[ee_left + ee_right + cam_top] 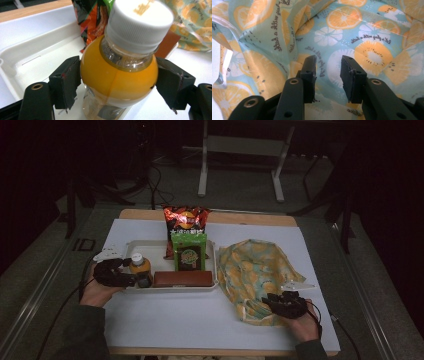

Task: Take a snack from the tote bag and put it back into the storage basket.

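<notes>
An orange juice bottle (140, 265) (117, 70) with a white cap stands at the left end of a white tray (131, 245) (37, 50). My left gripper (138, 274) (117, 82) is open. Its jaws flank the bottle's shoulder, and the pads (67, 80) sit right at its sides without squeezing it. A cloth bag (250, 265) (367, 32), printed with citrus slices, lies crumpled to the right of the tray. Over its near corner my right gripper (272, 301) (328, 75) stands open, jaws parted and nothing between them.
Also in the tray are a red snack bag (186, 220) (90, 20), a green packet (189, 251) and a brown box (182, 278) (167, 45) along the front rim. A white sheet (175, 320) covers the table. A metal frame (240, 150) stands on the floor beyond.
</notes>
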{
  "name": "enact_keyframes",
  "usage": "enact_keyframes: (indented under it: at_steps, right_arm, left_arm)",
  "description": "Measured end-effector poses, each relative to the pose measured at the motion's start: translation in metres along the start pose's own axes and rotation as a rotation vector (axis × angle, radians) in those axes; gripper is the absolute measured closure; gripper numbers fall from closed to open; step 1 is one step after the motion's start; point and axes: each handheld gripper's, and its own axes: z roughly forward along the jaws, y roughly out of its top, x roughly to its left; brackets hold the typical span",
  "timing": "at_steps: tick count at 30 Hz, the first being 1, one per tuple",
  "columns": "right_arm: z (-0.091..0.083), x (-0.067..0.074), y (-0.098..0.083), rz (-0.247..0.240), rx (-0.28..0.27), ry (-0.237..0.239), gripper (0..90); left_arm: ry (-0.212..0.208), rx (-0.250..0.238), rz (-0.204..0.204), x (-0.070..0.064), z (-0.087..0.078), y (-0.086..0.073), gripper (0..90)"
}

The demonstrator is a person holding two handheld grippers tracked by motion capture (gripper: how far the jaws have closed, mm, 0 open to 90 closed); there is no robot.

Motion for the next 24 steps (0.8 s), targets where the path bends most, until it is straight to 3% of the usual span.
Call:
enact_keyframes:
  at_steps: [9, 24]
  right_arm:
    - [0.0, 0.0, 0.0, -0.001, 0.001, 0.003, 64.7]
    - [0.0, 0.0, 0.0, -0.001, 0.001, 0.004, 64.4]
  left_arm:
    - [0.007, -0.031, -0.001, 0.0, -0.014, -0.001, 25.8]
    - [0.025, -0.072, 0.008, -0.001, -0.035, -0.006, 44.4]
